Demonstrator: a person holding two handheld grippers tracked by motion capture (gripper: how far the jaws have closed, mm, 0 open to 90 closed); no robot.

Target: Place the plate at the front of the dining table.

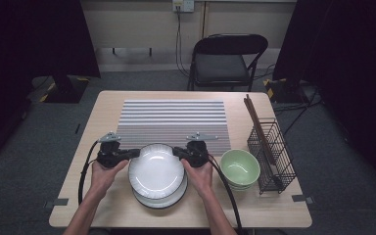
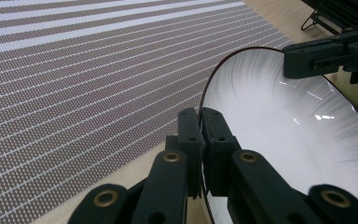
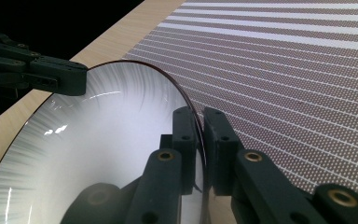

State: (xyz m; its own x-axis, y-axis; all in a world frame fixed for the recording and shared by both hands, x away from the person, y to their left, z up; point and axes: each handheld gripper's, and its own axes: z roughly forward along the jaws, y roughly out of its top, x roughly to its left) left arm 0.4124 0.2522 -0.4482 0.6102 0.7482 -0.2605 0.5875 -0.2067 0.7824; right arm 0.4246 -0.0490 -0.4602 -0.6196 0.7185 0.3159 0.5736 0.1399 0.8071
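White plate, unmarked, pinched by both tools

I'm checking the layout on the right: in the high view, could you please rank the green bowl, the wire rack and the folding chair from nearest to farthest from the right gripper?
From the right gripper:
1. Green bowl, just to its right on the table.
2. Wire rack, beyond the bowl at the table's right edge.
3. Folding chair, behind the table's far side.

The high view looks forward and down over the table. Each gripper view sits close, facing the white plate from nine and three o'clock; all share it.
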